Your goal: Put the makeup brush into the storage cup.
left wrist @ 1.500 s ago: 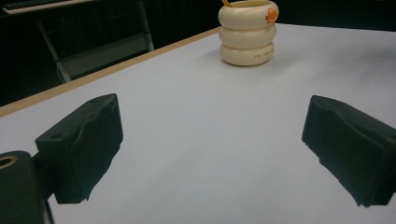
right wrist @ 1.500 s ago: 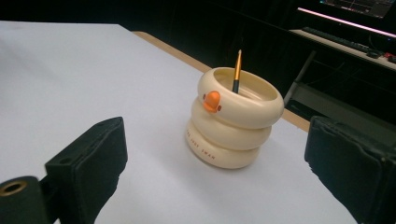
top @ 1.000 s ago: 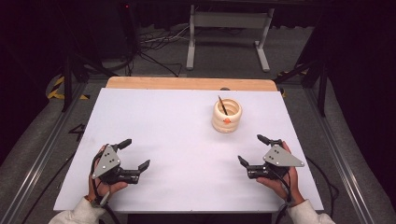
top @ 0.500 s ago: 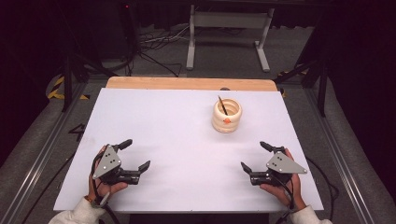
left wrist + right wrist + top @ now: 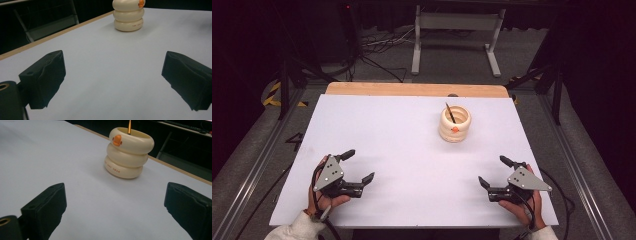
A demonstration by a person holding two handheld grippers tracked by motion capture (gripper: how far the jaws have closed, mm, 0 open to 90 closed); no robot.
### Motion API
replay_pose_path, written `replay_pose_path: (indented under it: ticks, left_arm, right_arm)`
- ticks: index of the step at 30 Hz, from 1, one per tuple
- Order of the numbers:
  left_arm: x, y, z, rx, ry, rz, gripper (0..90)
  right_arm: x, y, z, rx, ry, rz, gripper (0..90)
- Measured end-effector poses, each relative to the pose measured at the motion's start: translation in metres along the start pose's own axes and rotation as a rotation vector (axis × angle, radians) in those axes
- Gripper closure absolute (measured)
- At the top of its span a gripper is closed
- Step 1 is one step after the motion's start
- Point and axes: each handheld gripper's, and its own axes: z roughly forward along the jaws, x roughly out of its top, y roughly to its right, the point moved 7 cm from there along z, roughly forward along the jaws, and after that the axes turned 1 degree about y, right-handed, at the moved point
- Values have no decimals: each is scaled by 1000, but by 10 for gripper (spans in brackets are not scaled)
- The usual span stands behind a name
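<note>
A: High view, lower part of frame. Left tool (image 5: 361, 166) sits low left, right tool (image 5: 492, 171) low right, both resting near the front edge of the white surface (image 5: 387, 140). Each is held in a hand; sleeve cuffs at the bottom edge.

B: Jaws?

A: Spread wide on both. Left tool view has the two black jaws far apart at the frame's lower corners, bare surface between. Right tool view the same. Nothing gripped by either.

B: And the holder?

A: Cream ringed holder (image 5: 455, 123), three stacked rolls, upright, right of centre in the upper half of the surface, short of the wooden strip (image 5: 412, 89) along the far edge. Small orange mark on its front. A thin pencil (image 5: 450, 113) stands in it, leaning, dark in the high view, orange shaft in the right tool view (image 5: 129, 126).

B: Which tool is closer?

A: Right, I judge. Holder (image 5: 128, 152) looms upper centre in the right tool view; in the left tool view it (image 5: 128, 15) is at the top edge, cut off. Both tools well apart from it.

B: Progress?

A: Nothing begun, by my reading. Pencil in the holder, holder untouched, tools idle at the near edge. Whole job left: reach, close on pencil or holder, move it. Which of the two is meant, I cannot tell.
</note>
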Motion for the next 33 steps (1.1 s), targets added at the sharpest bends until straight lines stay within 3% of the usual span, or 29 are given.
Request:
replay_pose_path:
  ticks: [15, 19, 21, 33]
  left_arm:
    - [0, 4, 1, -9, -7, 12, 61]
    - [-1, 4, 1, -10, -7, 9, 61]
    - [-1, 3, 2, -12, -12, 11, 61]
    - [-2, 2, 4, -5, -26, 10, 60]
  right_arm:
    - [12, 0, -4, -22, 45, -16, 55]
    - [14, -2, -4, -19, 52, -11, 57]
    - [15, -4, -3, 7, 61, 34, 60]
    - [18, -3, -6, -11, 74, 17, 65]
